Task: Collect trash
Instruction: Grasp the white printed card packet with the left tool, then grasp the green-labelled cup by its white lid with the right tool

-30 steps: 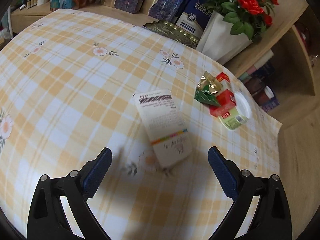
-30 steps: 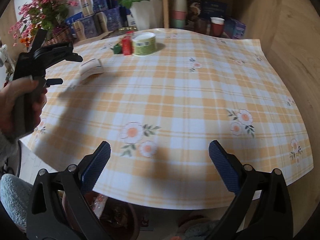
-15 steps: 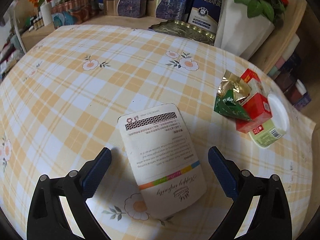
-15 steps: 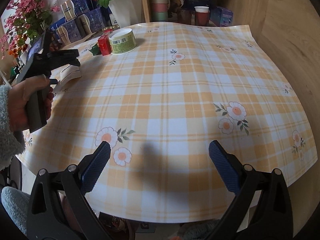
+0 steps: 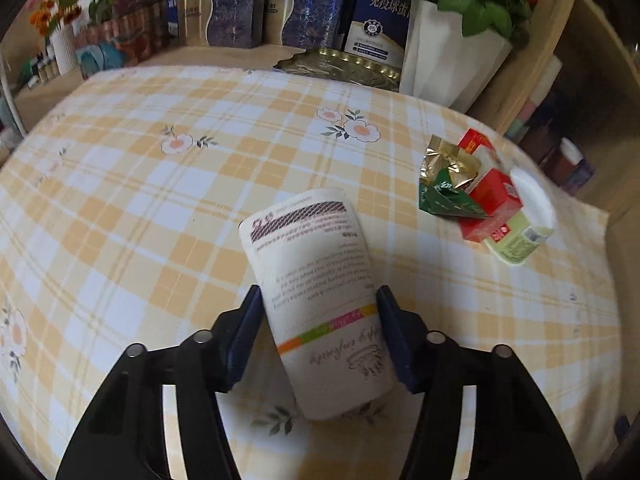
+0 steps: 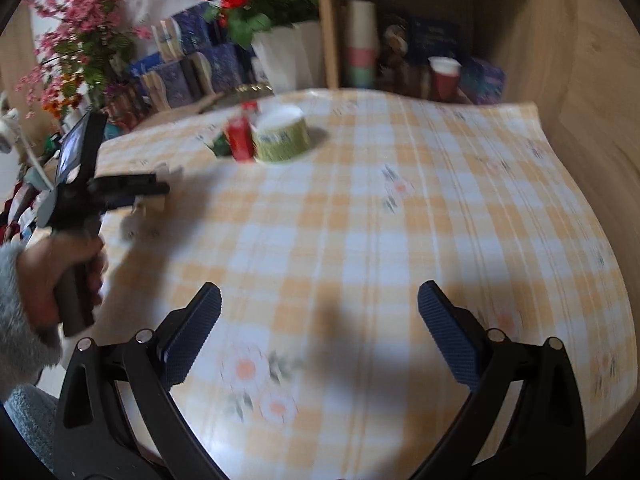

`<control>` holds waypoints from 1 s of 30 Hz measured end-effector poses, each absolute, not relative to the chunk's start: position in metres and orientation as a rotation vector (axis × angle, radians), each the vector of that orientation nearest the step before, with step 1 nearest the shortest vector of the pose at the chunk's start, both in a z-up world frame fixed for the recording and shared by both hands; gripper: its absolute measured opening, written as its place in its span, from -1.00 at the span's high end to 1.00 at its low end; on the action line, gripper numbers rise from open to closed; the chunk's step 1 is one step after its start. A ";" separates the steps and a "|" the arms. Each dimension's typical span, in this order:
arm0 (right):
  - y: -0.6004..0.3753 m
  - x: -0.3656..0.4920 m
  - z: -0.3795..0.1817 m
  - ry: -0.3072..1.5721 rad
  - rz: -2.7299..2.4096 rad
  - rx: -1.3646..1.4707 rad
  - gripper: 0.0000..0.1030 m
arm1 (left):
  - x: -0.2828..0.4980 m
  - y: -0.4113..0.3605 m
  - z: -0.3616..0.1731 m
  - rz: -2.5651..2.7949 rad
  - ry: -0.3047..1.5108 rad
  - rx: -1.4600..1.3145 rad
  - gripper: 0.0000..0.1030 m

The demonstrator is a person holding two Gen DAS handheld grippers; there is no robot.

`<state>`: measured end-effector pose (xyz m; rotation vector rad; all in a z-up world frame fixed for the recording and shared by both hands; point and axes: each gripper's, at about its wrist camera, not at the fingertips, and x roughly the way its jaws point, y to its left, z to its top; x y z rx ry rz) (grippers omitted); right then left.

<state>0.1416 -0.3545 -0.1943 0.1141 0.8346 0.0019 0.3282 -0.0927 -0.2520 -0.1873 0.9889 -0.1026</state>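
Note:
A white stand-up pouch [image 5: 316, 280] with printed text and a coloured stripe lies on the yellow checked tablecloth [image 5: 160, 200]. My left gripper [image 5: 318, 296] has its jaws closing around the pouch's lower half, and both blue pads touch its sides. To the right sit a green and gold wrapper [image 5: 444, 196], a red box [image 5: 494, 204] and a green-labelled cup [image 5: 524, 232]. In the right wrist view a hand [image 6: 60, 272] holds the left gripper [image 6: 152, 190] over the pouch [image 6: 154, 204]. My right gripper [image 6: 319, 292] hangs open above bare cloth with nothing between its fingers.
A white vase of red flowers [image 5: 448, 60], blue gift boxes [image 5: 236, 12] and a gold tray [image 5: 340, 68] line the table's far edge. In a wooden shelf [image 6: 440, 8] stand stacked cups [image 6: 362, 44] and a red cup [image 6: 444, 76]. The cloth's right edge [image 6: 580, 184] runs along a wooden wall.
The left gripper came down over the white pouch and its jaws narrowed from wide open onto the pouch's sides. The right gripper slid across the table, bringing the cup and red box closer.

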 end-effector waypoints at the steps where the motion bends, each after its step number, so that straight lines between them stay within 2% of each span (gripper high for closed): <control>1: -0.353 0.150 -0.192 0.819 0.017 0.101 -0.88 | 0.323 -0.088 -0.249 -0.119 0.983 -0.206 -0.03; 6: -0.345 0.201 -0.192 0.766 0.053 0.042 -0.88 | 0.296 -0.063 -0.232 -0.191 0.936 -0.282 -0.03; 18: -0.321 0.339 -0.224 0.811 -0.030 -0.208 -0.87 | 0.238 -0.031 -0.203 -0.283 0.831 -0.345 -0.03; 26: -0.294 0.374 -0.230 0.837 -0.013 -0.355 -0.87 | 0.210 -0.015 -0.202 -0.266 0.819 -0.379 -0.03; 30: -0.298 0.387 -0.231 0.861 -0.012 -0.273 -0.87 | 0.201 -0.010 -0.202 -0.269 0.810 -0.365 -0.03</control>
